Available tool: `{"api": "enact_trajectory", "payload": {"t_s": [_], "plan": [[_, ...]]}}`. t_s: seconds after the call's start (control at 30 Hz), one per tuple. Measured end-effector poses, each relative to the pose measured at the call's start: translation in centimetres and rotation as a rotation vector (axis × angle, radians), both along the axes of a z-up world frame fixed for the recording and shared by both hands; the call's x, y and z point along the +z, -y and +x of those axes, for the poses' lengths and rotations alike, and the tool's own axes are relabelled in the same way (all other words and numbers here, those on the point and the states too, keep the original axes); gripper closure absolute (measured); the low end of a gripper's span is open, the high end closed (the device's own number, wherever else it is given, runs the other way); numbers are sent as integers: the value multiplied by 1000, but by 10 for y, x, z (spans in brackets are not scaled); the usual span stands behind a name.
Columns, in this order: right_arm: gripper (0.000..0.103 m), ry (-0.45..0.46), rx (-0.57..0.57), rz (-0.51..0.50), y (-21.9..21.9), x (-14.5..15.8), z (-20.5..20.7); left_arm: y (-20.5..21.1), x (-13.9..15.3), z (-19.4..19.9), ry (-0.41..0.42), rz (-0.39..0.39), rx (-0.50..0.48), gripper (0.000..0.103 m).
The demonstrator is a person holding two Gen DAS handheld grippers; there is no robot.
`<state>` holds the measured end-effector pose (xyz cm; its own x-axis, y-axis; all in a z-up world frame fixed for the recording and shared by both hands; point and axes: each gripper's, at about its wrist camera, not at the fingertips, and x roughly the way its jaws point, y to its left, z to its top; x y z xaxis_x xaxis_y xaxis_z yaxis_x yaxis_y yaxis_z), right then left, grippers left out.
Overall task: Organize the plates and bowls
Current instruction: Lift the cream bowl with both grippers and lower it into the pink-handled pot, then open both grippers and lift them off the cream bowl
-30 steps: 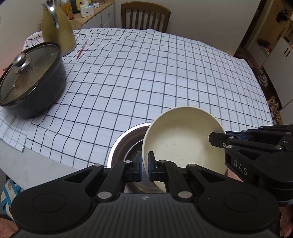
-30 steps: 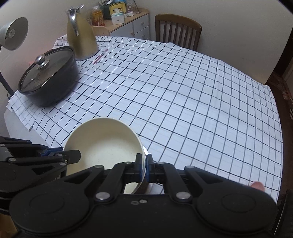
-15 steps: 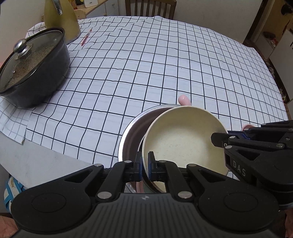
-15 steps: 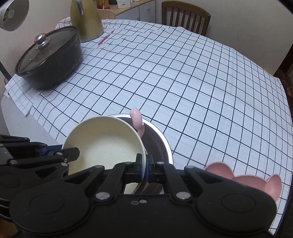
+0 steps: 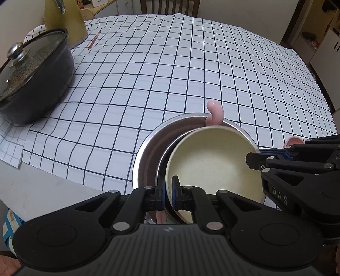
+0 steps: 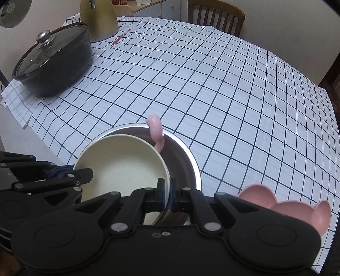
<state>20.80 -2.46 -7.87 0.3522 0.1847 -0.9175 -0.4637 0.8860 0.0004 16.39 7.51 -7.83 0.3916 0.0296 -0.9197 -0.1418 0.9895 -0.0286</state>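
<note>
A cream bowl point(image 5: 214, 163) is held by both grippers over a steel bowl point(image 5: 148, 152) near the table's front edge. My left gripper point(image 5: 168, 191) is shut on the cream bowl's near rim. My right gripper point(image 6: 166, 192) is shut on the same cream bowl point(image 6: 123, 169) at its right rim. The cream bowl sits tilted inside the steel bowl point(image 6: 187, 157). A pink curved handle point(image 5: 215, 113) sticks up at the steel bowl's far rim; it also shows in the right wrist view point(image 6: 156, 131). A pink animal-shaped bowl point(image 6: 286, 208) lies to the right.
A black lidded pot point(image 5: 31, 78) stands at the far left on the checked tablecloth point(image 5: 191, 70). A yellow kettle point(image 5: 63, 19) and a red pen point(image 5: 93, 40) lie behind it. A wooden chair point(image 6: 216, 14) stands at the far side.
Both grippers have lowered the cream bowl toward the steel bowl and tilted downward. The steel bowl, the pink handle and the pink bowl have come further into view.
</note>
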Motion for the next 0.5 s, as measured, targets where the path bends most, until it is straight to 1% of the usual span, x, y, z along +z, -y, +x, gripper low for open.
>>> {"api": "enact_trajectory", "payload": {"t_s": [0.23,0.37,0.43,0.5], "plan": [[86,-9,-1,5,-1,-1,1,-1,0,1,6,-8,-19,98],[83,-18,9,22,-1,1,-2,-2,1,-2,17,-11,-23,98],[78,-18,15,31,0,3,-4,-1,3,-4,22,-9,-28,97],[76,-16,18,41,1,6,-7,-2,4,-6,28,-15,-30,97]]}}
